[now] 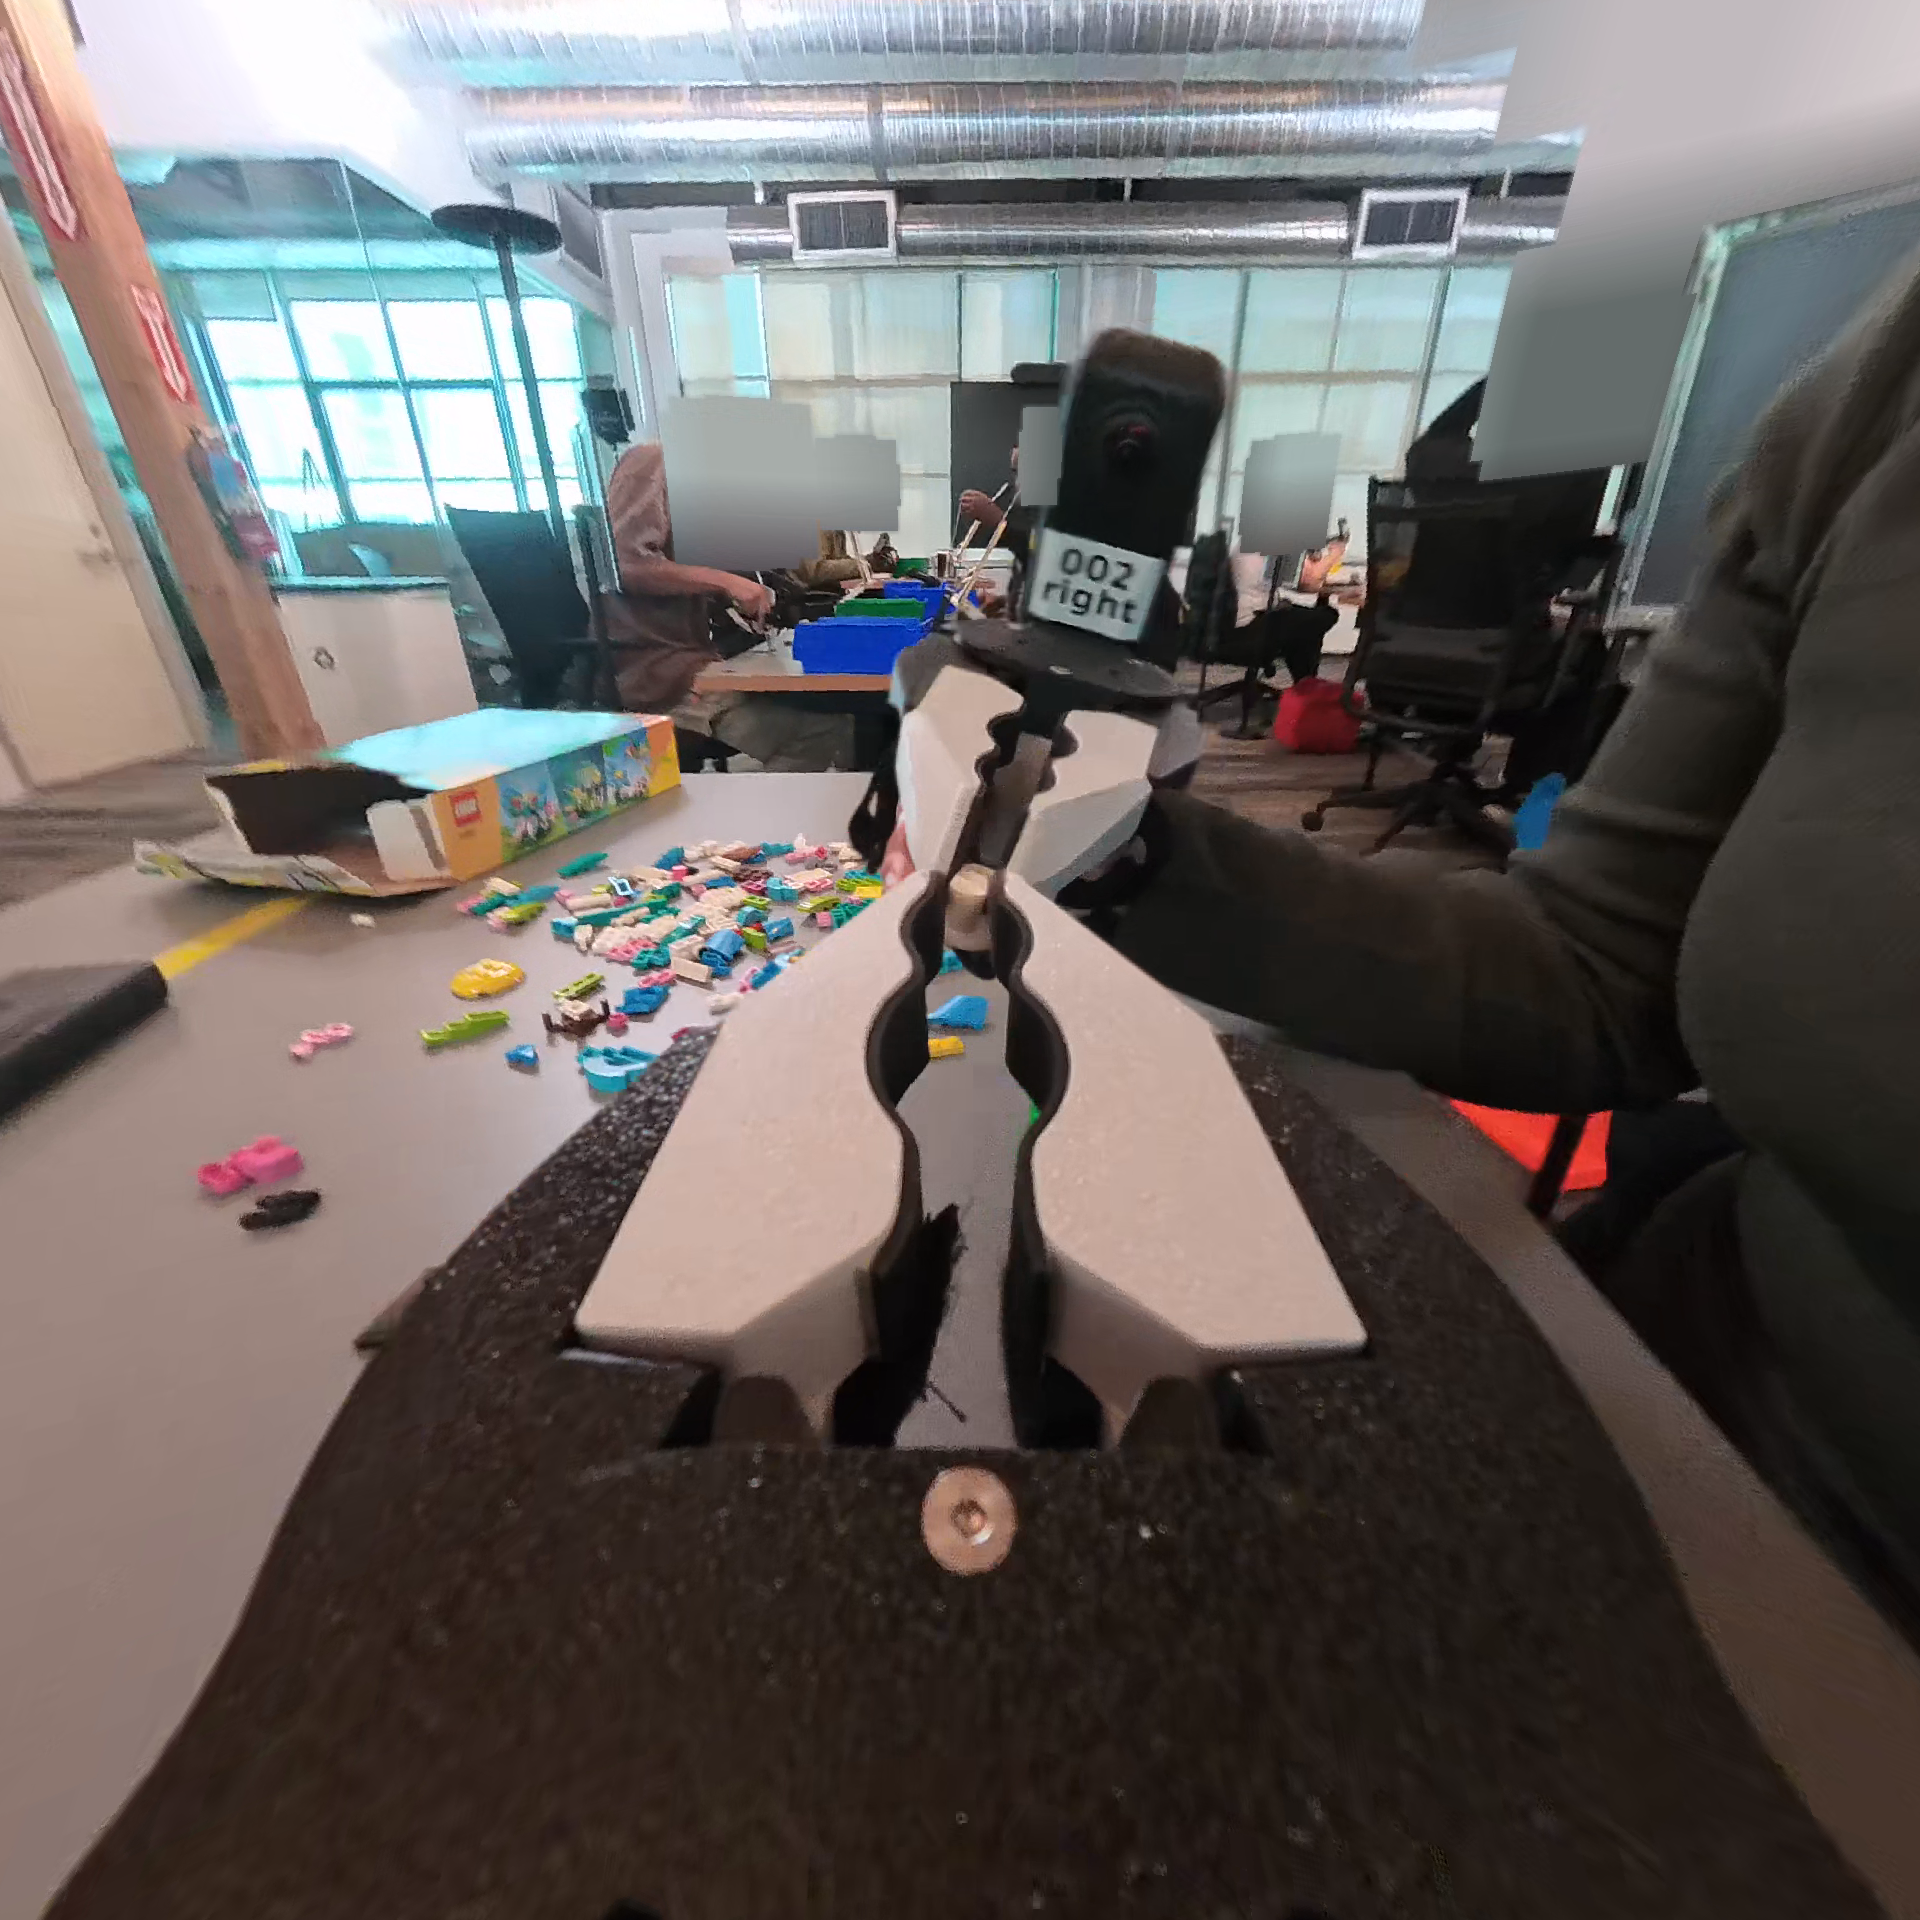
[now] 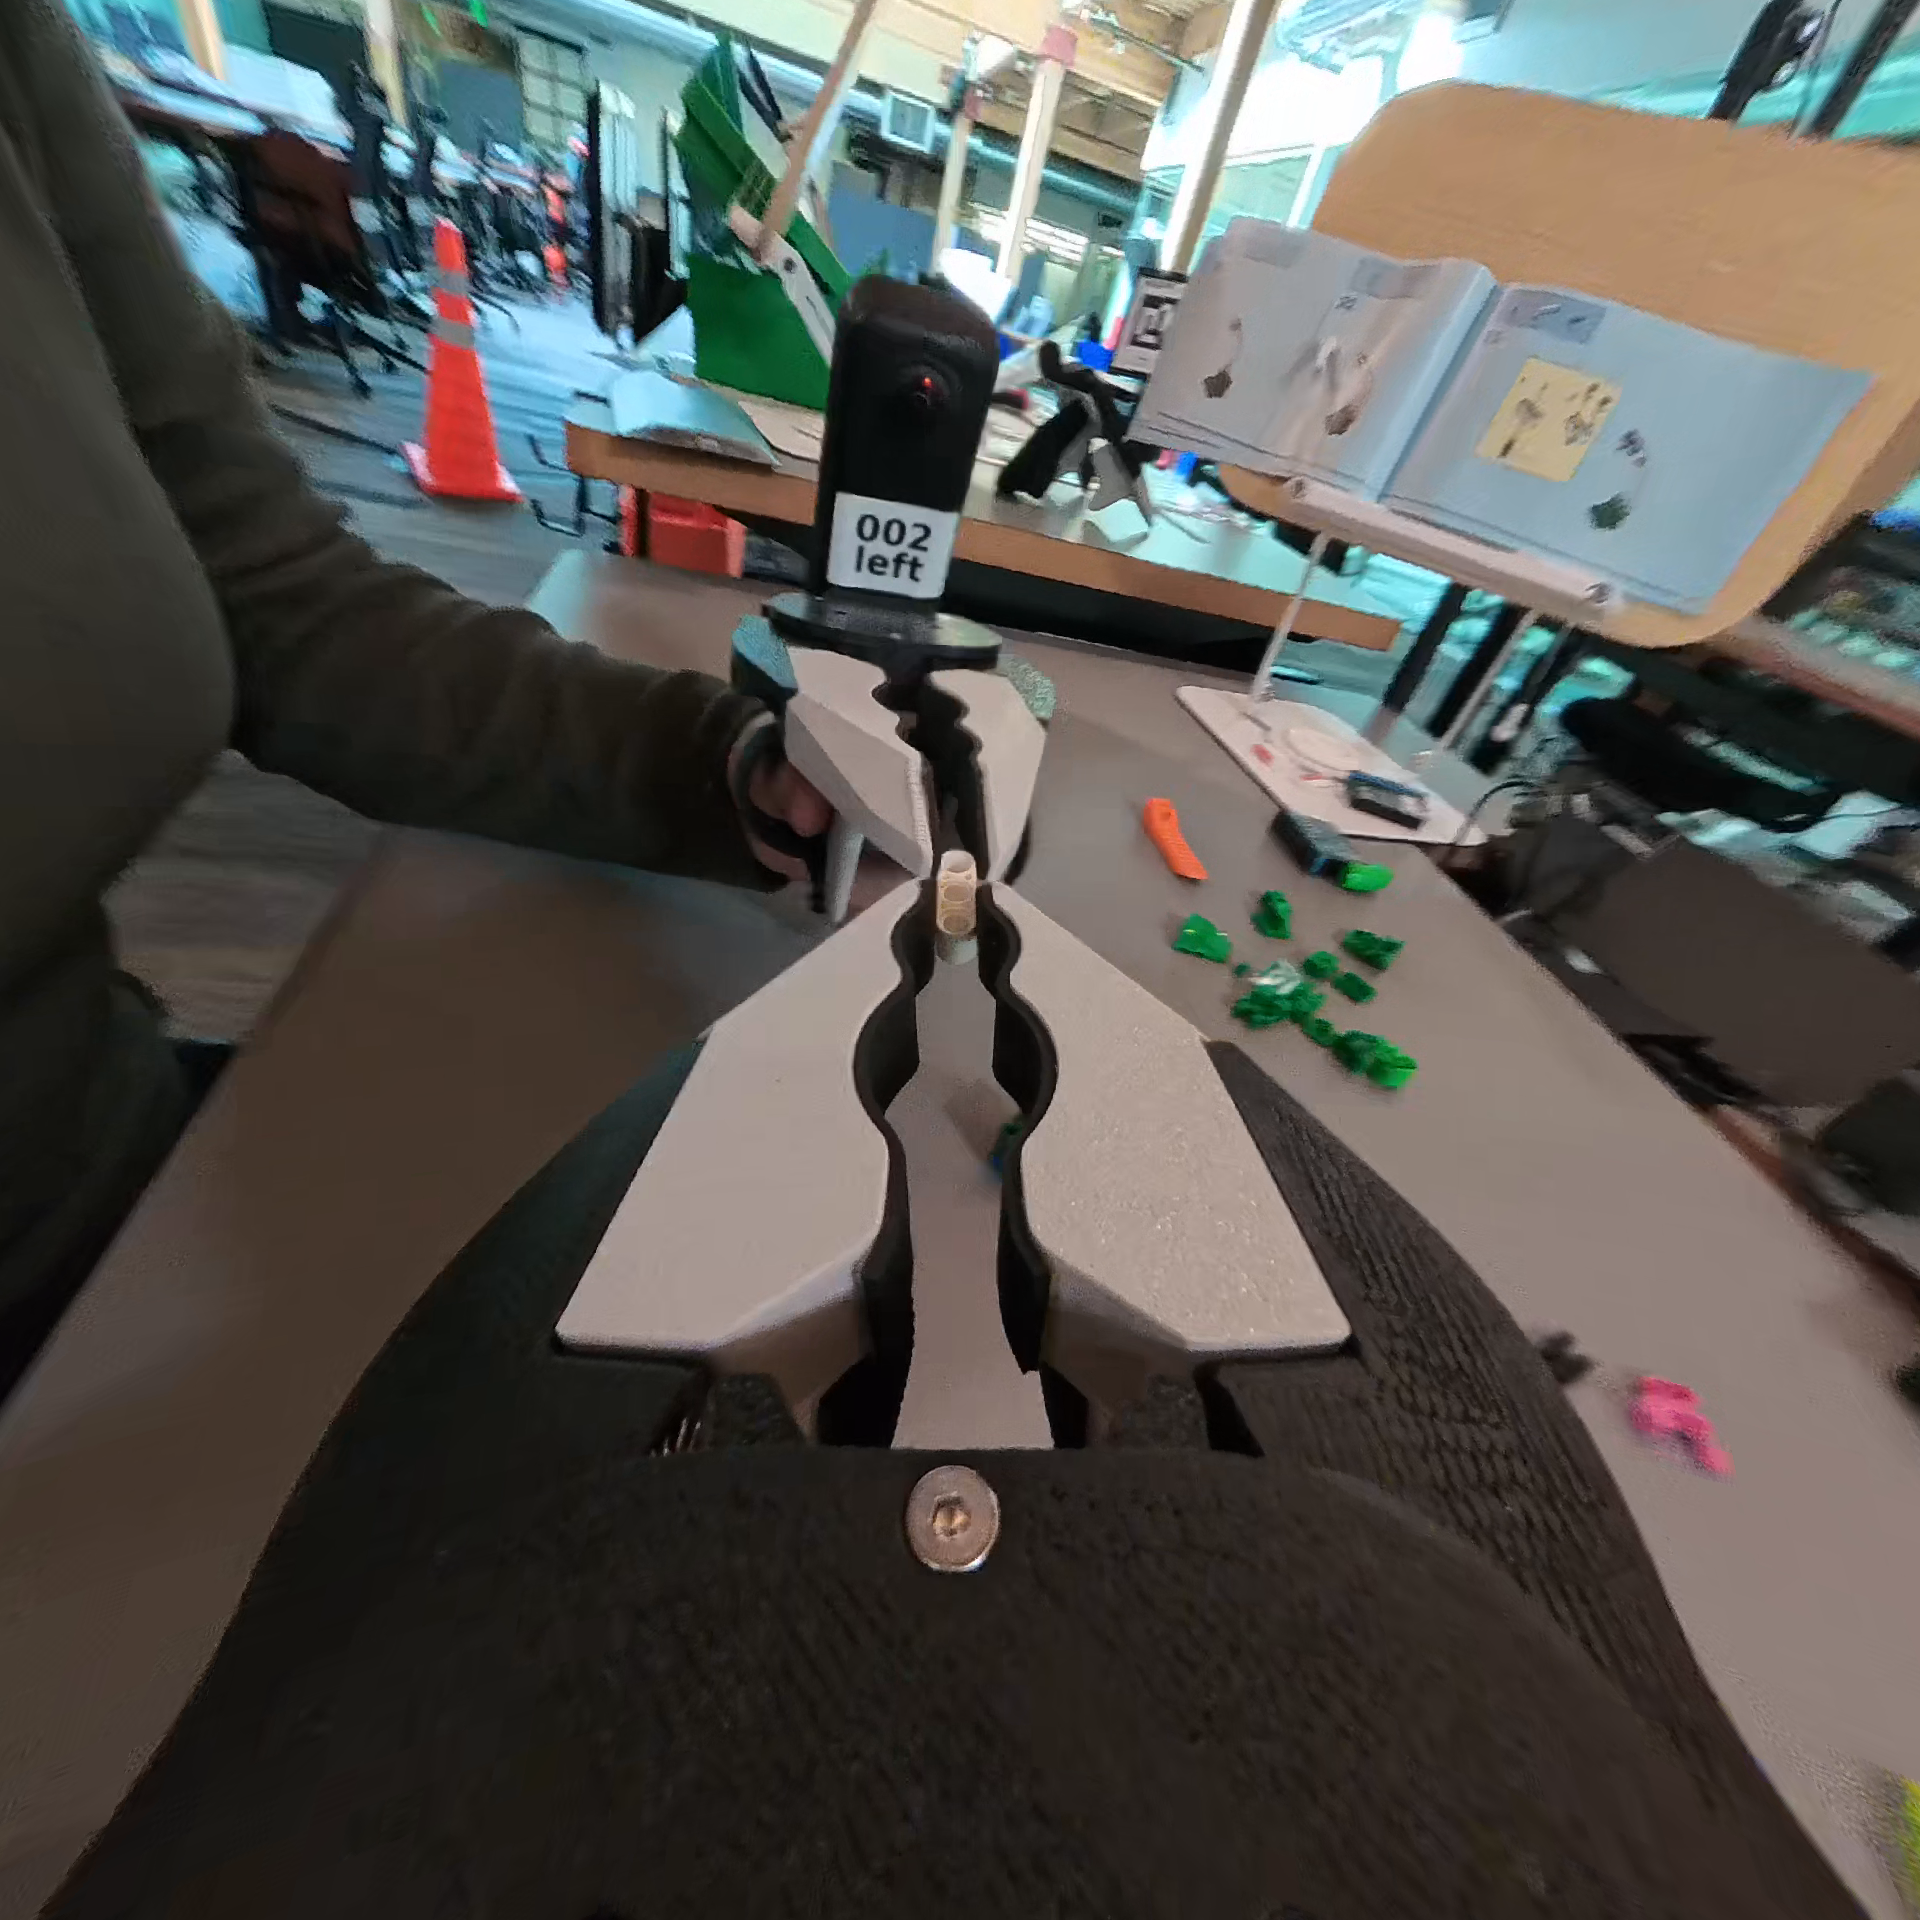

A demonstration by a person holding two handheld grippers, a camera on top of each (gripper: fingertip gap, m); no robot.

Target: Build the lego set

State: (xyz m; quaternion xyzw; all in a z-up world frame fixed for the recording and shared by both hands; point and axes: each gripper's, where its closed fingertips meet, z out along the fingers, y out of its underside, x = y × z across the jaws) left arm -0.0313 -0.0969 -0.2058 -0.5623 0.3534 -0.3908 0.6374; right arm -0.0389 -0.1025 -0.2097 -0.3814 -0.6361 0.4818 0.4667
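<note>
Two tools meet tip to tip above the desk [image 2: 1195, 1226], and both close on one small cream-coloured piece [image 2: 957, 906], a short tube standing upright with its long axis vertical. In the right wrist view, the right tool [image 2: 954, 920] has its two pale fingers drawn in on the lower part of the tube, with round holes showing in the tube's side. Straight ahead and just beyond, the left tool [image 2: 958, 831] points back toward the camera, tips angled down, and its fingers pinch the same tube near the top. In the left wrist view the left tool [image 1: 966, 909] shows the same hold from the opposite side, with the right tool [image 1: 971, 857] facing it and angled down onto the cream tube [image 1: 968, 906]. Neither hand is nearer; the piece sits exactly between them, lifted clear of the desk. Judging from this, any joining or handover depends on keeping the tube vertical while one side lets go.

Farther out on the desk, a cluster of green bricks [image 2: 1314, 997] lies to the right of the right tool, with an orange piece [image 2: 1174, 840] beyond. A scatter of mixed bricks [image 1: 686, 914] lies ahead of the left tool, to its left, with an opened set box [image 1: 447, 800] behind. An instruction booklet [image 2: 1496, 416] stands open on a stand at the far right
</note>
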